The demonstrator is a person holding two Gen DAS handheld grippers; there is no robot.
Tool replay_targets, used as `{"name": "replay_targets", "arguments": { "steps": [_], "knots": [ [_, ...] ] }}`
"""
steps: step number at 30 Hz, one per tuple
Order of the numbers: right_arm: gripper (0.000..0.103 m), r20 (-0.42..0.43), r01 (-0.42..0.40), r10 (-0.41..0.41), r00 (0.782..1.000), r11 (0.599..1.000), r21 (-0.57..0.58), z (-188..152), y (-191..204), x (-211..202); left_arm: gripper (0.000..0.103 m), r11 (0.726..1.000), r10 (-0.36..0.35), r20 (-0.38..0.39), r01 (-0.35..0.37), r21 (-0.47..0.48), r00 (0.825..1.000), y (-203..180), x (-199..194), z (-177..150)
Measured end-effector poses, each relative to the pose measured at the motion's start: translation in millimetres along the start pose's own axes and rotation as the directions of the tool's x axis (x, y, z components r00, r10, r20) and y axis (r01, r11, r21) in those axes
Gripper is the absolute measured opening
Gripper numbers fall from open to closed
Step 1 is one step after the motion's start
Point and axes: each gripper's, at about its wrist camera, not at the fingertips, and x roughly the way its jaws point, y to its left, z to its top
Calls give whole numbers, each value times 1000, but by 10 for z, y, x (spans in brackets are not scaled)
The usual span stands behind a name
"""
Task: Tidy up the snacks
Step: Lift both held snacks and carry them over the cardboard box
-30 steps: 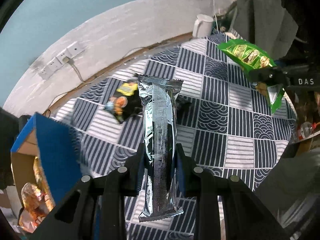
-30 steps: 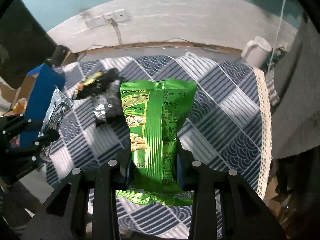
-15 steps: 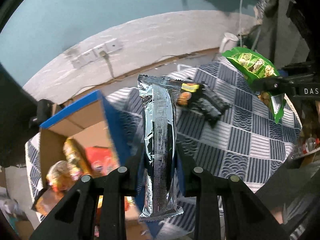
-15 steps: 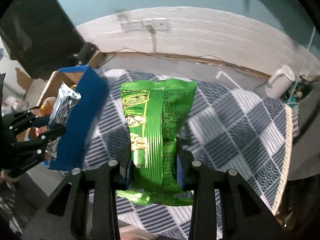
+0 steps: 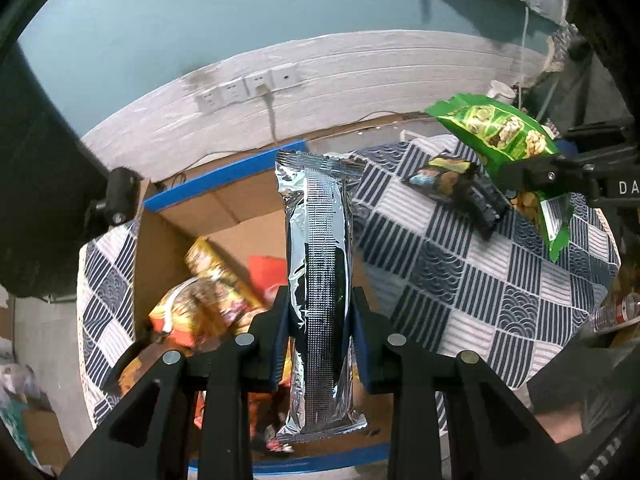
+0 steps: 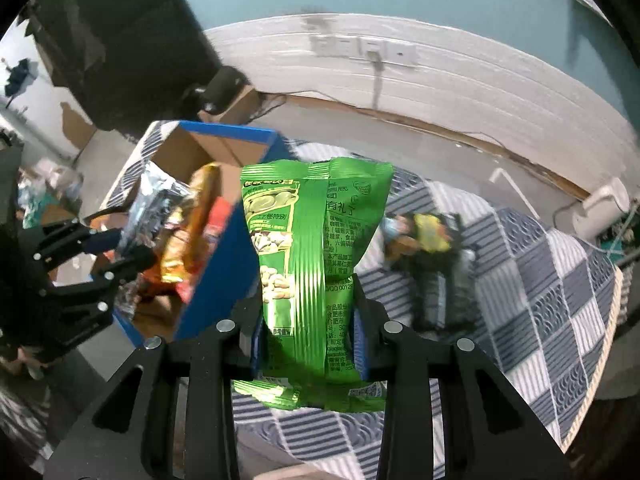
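Note:
My left gripper [image 5: 319, 316] is shut on a long silver foil snack pack [image 5: 318, 248] and holds it above the open blue-edged cardboard box [image 5: 224, 176], which has several snack bags [image 5: 208, 292] inside. My right gripper [image 6: 308, 312] is shut on a green nut bag [image 6: 312, 248] and holds it above the checked cloth, just right of the box [image 6: 224, 264]. Each gripper shows in the other's view: the right with its green bag in the left wrist view [image 5: 504, 136], the left with its silver pack in the right wrist view [image 6: 148, 208].
A dark snack packet with a yellow label [image 5: 456, 184] lies on the blue-and-white checked cloth [image 5: 480, 280]; it also shows in the right wrist view [image 6: 432, 248]. A white mug [image 6: 600, 204] stands at the far right. Wall sockets [image 5: 248, 88] with a cable are behind the box.
Both grippers have swung left with their packs. The left one now holds the silver pack over the open box. The right one has come closer to the box.

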Motion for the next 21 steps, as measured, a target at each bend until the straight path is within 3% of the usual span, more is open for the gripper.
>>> {"name": "replay_targets", "arguments": {
  "steps": [15,21],
  "knots": [
    [32,-75,-69,63,995,995,-73,364,824,600,28,994,10,-22,-12,-111,1000,629,70,-247],
    [32,-111,-64,52,992,993,-101,400,1040,821,28,990,16,-33,-21,-136,999,782,125,-301]
  ]
}}
